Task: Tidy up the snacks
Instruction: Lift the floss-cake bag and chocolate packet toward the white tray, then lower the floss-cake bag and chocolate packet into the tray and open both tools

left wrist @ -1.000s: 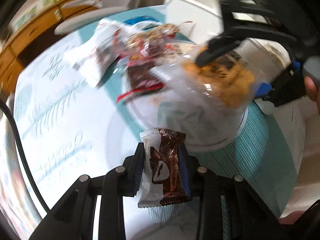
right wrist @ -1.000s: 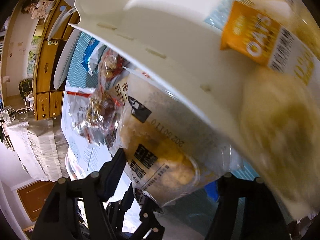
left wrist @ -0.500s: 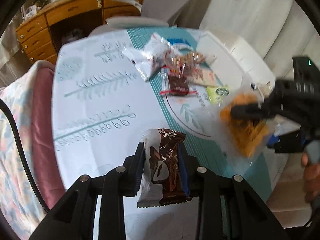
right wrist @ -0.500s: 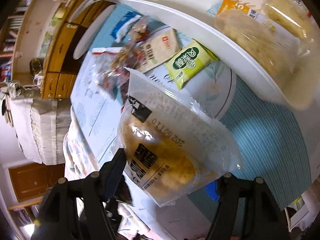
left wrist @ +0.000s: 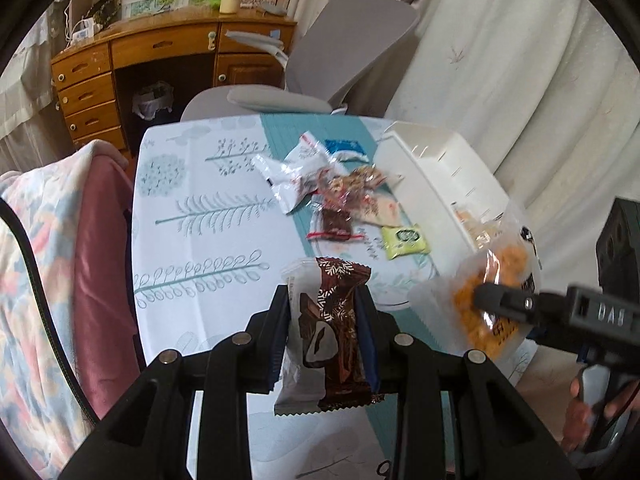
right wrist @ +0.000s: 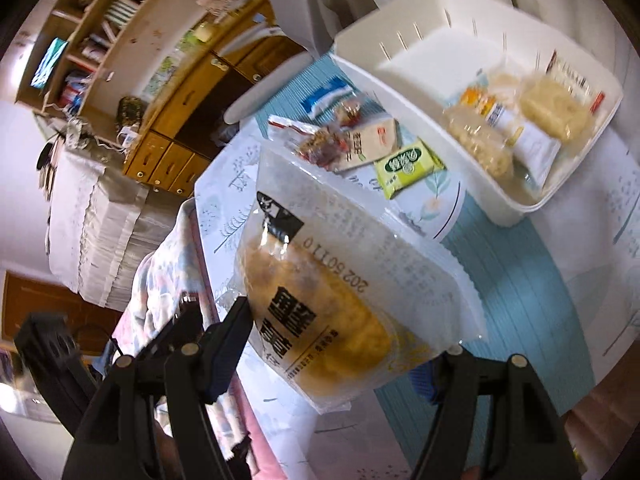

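Note:
My left gripper [left wrist: 324, 336] is shut on a brown-and-white snack packet [left wrist: 324, 332], held above the table's near side. My right gripper [right wrist: 340, 344] is shut on a clear bag with a yellow pastry [right wrist: 320, 312]; that bag also shows at the right of the left wrist view [left wrist: 492, 292]. A white bin [right wrist: 420, 68] at the table's right holds several snacks [right wrist: 516, 128]; it also shows in the left wrist view [left wrist: 432, 184]. Loose snacks [left wrist: 340, 192] and a green packet [left wrist: 404, 240] lie beside the bin.
A white tablecloth with a teal runner [left wrist: 200, 216] covers the table. A grey office chair [left wrist: 320, 68] and a wooden desk [left wrist: 132, 64] stand behind it. A pink and floral blanket [left wrist: 48, 240] lies to the left.
Both grippers have pulled back and up from the bin, each keeping its packet. The pastry bag has moved away from the bin's rim toward the near side.

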`<state>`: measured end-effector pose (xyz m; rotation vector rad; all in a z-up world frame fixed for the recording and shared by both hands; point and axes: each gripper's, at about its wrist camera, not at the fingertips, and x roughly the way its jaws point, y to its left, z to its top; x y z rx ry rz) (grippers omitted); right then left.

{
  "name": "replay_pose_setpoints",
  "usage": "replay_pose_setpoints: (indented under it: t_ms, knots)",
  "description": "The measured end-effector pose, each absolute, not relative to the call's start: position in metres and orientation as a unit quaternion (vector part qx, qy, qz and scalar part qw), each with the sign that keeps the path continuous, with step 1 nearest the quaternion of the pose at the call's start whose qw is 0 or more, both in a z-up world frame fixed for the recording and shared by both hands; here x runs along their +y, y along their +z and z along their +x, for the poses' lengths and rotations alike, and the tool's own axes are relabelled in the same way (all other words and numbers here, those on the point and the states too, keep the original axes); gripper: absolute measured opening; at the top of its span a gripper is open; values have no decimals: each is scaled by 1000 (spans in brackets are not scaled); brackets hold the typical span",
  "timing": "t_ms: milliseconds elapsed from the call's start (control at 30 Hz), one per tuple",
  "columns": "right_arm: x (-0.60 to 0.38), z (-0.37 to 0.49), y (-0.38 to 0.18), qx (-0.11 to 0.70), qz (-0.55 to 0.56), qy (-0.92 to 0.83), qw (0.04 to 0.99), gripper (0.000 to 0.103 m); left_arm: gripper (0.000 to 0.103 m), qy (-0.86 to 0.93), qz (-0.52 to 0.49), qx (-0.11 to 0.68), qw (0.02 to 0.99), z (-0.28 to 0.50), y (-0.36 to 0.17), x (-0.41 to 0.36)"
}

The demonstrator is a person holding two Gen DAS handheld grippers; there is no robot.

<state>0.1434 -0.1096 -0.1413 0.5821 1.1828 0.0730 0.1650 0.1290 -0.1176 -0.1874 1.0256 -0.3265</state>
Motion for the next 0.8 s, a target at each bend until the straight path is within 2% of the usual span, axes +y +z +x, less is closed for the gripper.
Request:
replay_pose_setpoints:
  t_ms: [400,800]
  knots:
    - [-165,139,-106,516,221,47,826,71,30,-164,-122,450,869,158,-71,80]
    - [-239,192,-79,489,155,78,855,71,30,-144,-140,421,884,186,-44,-3]
